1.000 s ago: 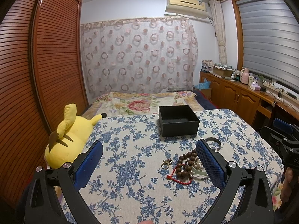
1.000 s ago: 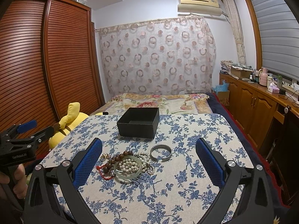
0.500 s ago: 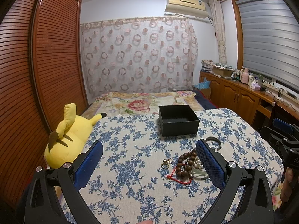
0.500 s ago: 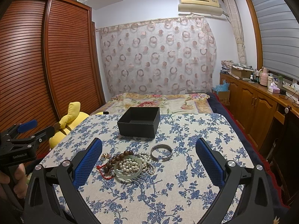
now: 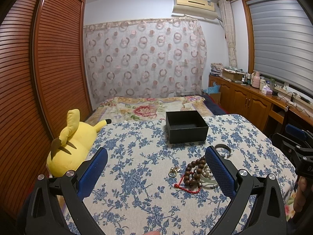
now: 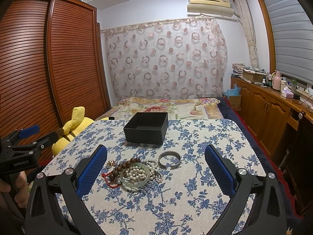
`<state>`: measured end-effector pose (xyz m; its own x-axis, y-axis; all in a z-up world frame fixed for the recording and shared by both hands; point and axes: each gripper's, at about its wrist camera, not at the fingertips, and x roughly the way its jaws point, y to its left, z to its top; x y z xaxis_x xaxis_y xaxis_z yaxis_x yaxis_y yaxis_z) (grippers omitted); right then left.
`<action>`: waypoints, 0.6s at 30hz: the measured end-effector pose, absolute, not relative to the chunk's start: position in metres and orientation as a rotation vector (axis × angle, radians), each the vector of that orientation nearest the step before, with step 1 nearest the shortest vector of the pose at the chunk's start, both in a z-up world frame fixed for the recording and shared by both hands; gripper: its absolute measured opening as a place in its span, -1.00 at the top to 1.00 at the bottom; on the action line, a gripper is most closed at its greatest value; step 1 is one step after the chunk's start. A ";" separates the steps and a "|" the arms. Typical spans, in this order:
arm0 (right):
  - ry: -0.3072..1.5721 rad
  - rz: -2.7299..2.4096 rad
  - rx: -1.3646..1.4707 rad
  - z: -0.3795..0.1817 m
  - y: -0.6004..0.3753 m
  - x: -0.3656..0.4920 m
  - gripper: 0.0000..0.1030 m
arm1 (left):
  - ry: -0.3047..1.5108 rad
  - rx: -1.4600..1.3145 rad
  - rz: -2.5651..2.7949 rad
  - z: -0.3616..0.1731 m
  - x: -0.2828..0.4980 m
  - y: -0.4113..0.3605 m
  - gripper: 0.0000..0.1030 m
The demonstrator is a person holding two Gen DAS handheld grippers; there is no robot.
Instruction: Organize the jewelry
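The bench (image 6: 205, 178), draped in a blue-flowered cloth, has wide bare stretches on its near and right parts; its far edge meets the bed (image 6: 166, 105), its left edge sits by a yellow plush toy (image 5: 72, 146) and the slatted wardrobe (image 6: 49, 68), and its right edge faces the wooden cabinets (image 6: 270, 107).

Nothing on the bench has shifted from the earlier frames, and both grippers hang in the same places with the same spread.

The left gripper (image 5: 156, 164) is wide open and holds nothing; in its own view the jewelry pile lies near its right finger, which hides part of it. The right gripper (image 6: 156, 162) is likewise wide open and empty, the pile lying between its fingers, closer to the left one.

In the pile a jade bangle (image 6: 135, 175) rings a heap of pearls (image 6: 137, 171), with brown wooden beads (image 6: 125, 165) and a red cord (image 6: 109, 182) on the left, small gold rings (image 5: 173, 172) further left, and a comb's teeth poking out at the near side. A silver bracelet (image 6: 169, 156) lies just right of the pile, towards the far side. The open black box (image 6: 145, 130) stands beyond, apart from the pile, and looks empty.
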<state>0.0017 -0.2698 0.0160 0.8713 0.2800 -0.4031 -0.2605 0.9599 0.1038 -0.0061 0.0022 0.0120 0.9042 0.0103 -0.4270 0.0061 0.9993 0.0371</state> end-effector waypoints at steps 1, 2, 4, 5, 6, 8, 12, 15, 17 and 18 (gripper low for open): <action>0.428 0.283 0.046 0.016 -0.270 0.002 -0.95 | 0.442 0.037 0.002 0.012 -0.006 0.002 -0.88; 0.428 0.282 0.045 0.015 -0.271 0.002 -0.95 | 0.442 0.038 0.002 0.012 -0.006 0.002 -0.88; 0.430 0.284 0.045 0.016 -0.270 0.002 -0.95 | 0.442 0.039 0.003 0.013 -0.006 0.002 -0.88; 0.429 0.284 0.046 0.016 -0.270 0.002 -0.95 | 0.442 0.038 0.003 0.012 -0.006 0.002 -0.88; 0.429 0.284 0.046 0.016 -0.269 0.002 -0.95 | 0.442 0.038 0.002 0.012 -0.006 0.002 -0.88; 0.430 0.284 0.046 0.017 -0.269 0.001 -0.95 | 0.442 0.039 0.003 0.012 -0.006 0.002 -0.88; 0.430 0.283 0.045 0.016 -0.270 0.002 -0.95 | 0.445 0.037 0.001 0.014 -0.007 0.001 -0.88; 0.430 0.283 0.045 0.016 -0.270 0.003 -0.95 | 0.447 0.037 -0.002 0.014 -0.007 0.000 -0.88; 0.436 0.286 0.045 0.015 -0.268 0.002 -0.95 | 0.455 0.034 -0.006 0.012 -0.007 -0.001 -0.88; 0.439 0.290 0.038 0.012 -0.266 0.002 -0.95 | 0.462 0.033 -0.010 0.009 -0.005 -0.001 -0.88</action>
